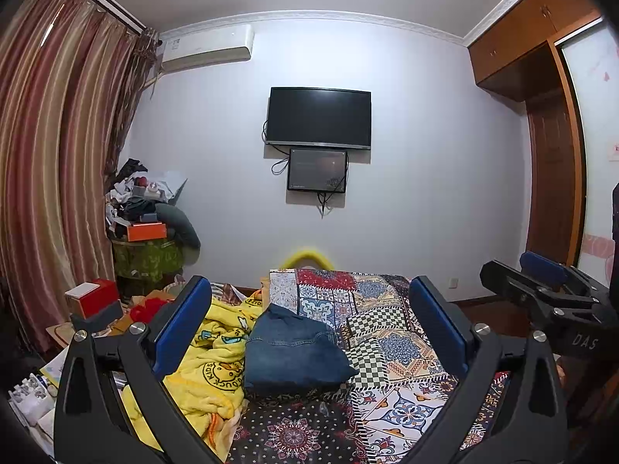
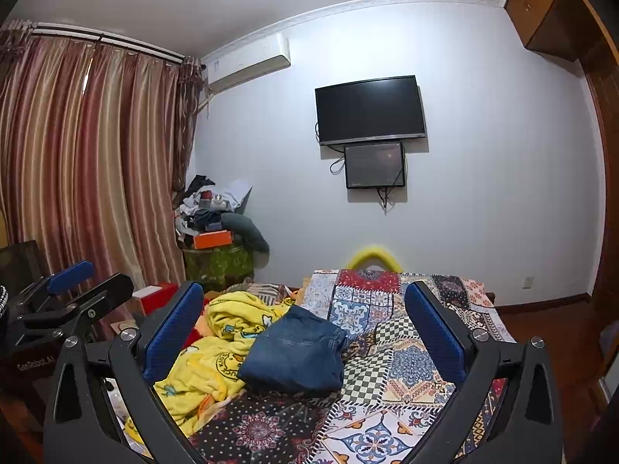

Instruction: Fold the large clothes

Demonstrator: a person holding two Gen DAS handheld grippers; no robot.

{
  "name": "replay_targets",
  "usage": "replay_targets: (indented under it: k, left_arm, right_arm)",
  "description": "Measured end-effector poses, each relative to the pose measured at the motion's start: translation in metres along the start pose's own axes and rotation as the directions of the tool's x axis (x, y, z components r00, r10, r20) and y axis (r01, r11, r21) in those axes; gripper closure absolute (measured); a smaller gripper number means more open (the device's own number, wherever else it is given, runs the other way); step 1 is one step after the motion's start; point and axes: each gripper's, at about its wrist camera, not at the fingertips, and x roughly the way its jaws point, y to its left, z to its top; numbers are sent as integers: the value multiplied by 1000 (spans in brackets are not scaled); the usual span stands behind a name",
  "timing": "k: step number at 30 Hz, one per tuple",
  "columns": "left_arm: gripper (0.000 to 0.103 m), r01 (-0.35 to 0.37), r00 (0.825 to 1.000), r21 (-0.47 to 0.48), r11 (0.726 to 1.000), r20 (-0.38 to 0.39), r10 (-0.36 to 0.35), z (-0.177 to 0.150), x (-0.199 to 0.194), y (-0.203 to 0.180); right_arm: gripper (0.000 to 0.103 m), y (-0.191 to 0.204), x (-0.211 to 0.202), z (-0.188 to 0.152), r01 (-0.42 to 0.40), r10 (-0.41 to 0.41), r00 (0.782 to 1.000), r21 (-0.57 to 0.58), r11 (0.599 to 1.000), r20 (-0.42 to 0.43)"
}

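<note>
Folded blue jeans (image 1: 294, 352) lie in a compact stack on the patchwork bedspread (image 1: 390, 332), also in the right wrist view (image 2: 296, 352). My left gripper (image 1: 309, 309) is open and empty, held above the near end of the bed, with the jeans between and beyond its blue pads. My right gripper (image 2: 305, 309) is open and empty too, at about the same height; it also shows at the right of the left wrist view (image 1: 537, 270). The left gripper shows at the left of the right wrist view (image 2: 85, 282).
A yellow duck-print blanket (image 1: 216, 355) is bunched left of the jeans. A cluttered stand (image 1: 147, 224) and striped curtains (image 1: 58, 154) are at the left. A TV (image 1: 319, 118) hangs on the far wall. A wooden wardrobe (image 1: 549, 154) is at the right.
</note>
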Motion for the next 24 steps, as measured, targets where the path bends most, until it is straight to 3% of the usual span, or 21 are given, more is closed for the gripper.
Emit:
replay_targets:
  k: [24]
  left_arm:
    - [0,-4,1000,-13,1000,-16,4,-5,8,4]
  right_arm:
    - [0,-7,-4,0,3,-3,1000,18,1000,-13]
